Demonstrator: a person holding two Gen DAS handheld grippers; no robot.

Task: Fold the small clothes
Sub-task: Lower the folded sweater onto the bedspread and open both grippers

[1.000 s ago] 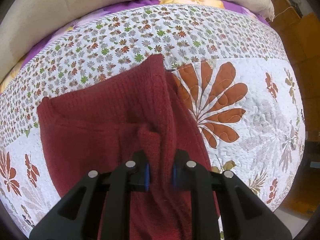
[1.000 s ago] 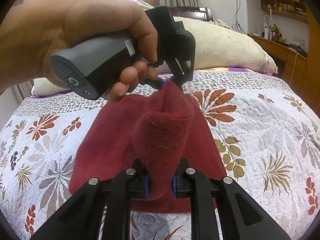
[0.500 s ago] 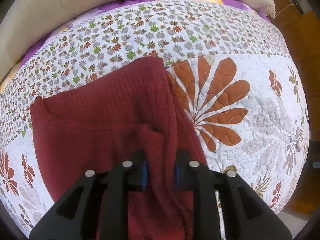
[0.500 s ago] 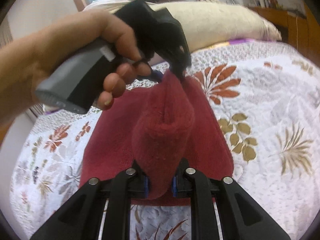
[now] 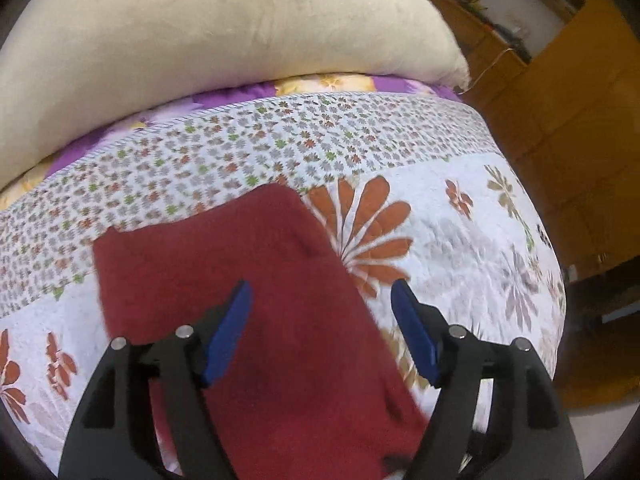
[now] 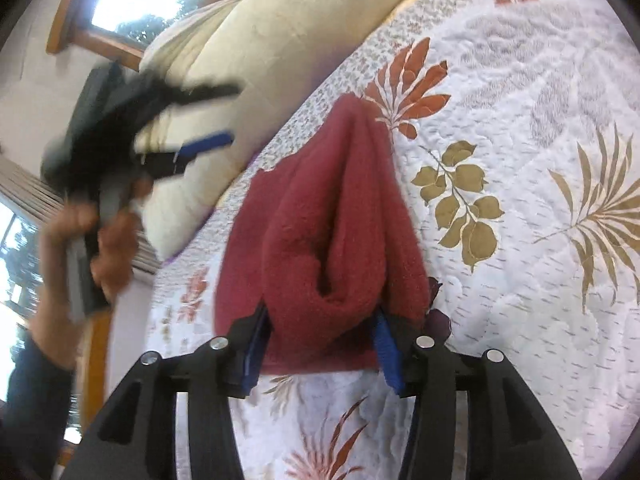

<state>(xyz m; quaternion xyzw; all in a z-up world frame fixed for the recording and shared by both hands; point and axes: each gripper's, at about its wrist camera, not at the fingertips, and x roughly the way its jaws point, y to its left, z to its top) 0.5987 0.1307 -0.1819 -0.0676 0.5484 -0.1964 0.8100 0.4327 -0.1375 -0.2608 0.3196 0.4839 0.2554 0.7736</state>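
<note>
The fingers [image 5: 230,332] of the left gripper [image 5: 320,320] are spread wide and hold nothing; they hover over the cloth rather than touching it. In the right wrist view this gripper is raised clear of the bed, which suggests its end of the fold is laid. The right gripper [image 6: 320,350] has its fingers [image 6: 386,354] part-way apart. A thick roll of red cloth bulges up between them and touches both blue pads. By my reading they bracket that roll loosely rather than pinch it, and I cannot tell how much pressure is left.

The floral quilt [image 6: 520,120] serves as the work surface. It is broad, flat and soft, so a fold laid on it should stay put. The cream pillow [image 5: 200,40] lies along the head of the bed, well apart from the work.

The red knitted garment [image 6: 340,220] lies on the quilt, near its small-flowered border. Its far end tapers to a point beside a rust-coloured flower print. Its near end is doubled over and humped at the right gripper, so the fold looks carried across but not pressed flat.

The person's hand [image 6: 108,240], blurred, grips the left tool's handle off to the side, and a dark sleeve [image 6: 32,400] shows below it.
</note>
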